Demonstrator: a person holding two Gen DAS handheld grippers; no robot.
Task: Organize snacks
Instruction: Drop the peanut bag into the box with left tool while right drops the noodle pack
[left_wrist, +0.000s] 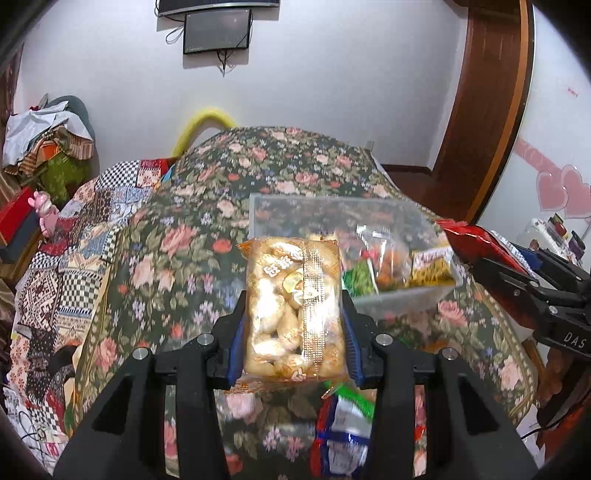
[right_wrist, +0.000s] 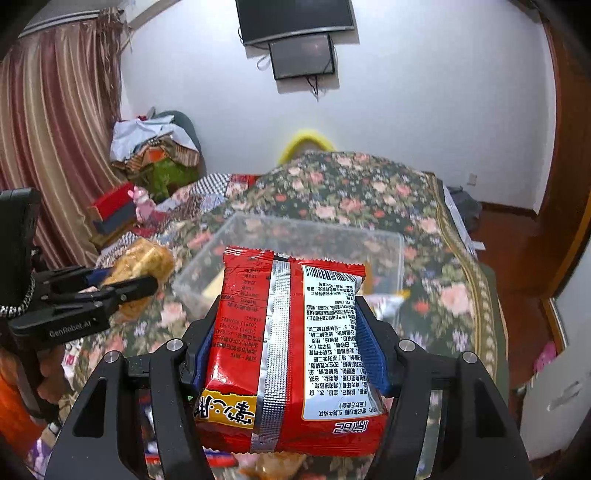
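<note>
Left wrist view: left claw (left_wrist: 293, 314) clamping a clear packet of pale biscuits (left_wrist: 293, 306) between blue-padded fingers (left_wrist: 236, 345), holding it raised over the counter (left_wrist: 177, 243), which is draped in a dark floral cloth. Just ahead of the claw and slightly to its right, sitting on the cloth, a clear plastic box (left_wrist: 402, 297). Lying inside the box, several small snacks: a green packet (left_wrist: 358, 278), an orange-filled clear bag (left_wrist: 388, 264) and a yellow packet (left_wrist: 430, 267). Below the claw, close to the camera, a blurred blue and white wrapper (left_wrist: 345, 432). Far to the claw's right, at the frame edge, the right claw (left_wrist: 517, 269) gripping a red packet (left_wrist: 469, 240).

Right wrist view: right claw (right_wrist: 284, 336) clamping a red noodle packet (right_wrist: 288, 347), printed back and silver seam facing up, blue pads pressing both sides. Directly ahead of the claw, partly hidden behind the packet, the clear plastic box (right_wrist: 310, 232) on the floral counter (right_wrist: 454, 295). To the claw's left, the left claw (right_wrist: 122, 282) holding the biscuit packet (right_wrist: 142, 260) in the air, beside the box's left wall. Beyond the counter, a white wall carrying a dark screen (right_wrist: 303, 57).
</note>
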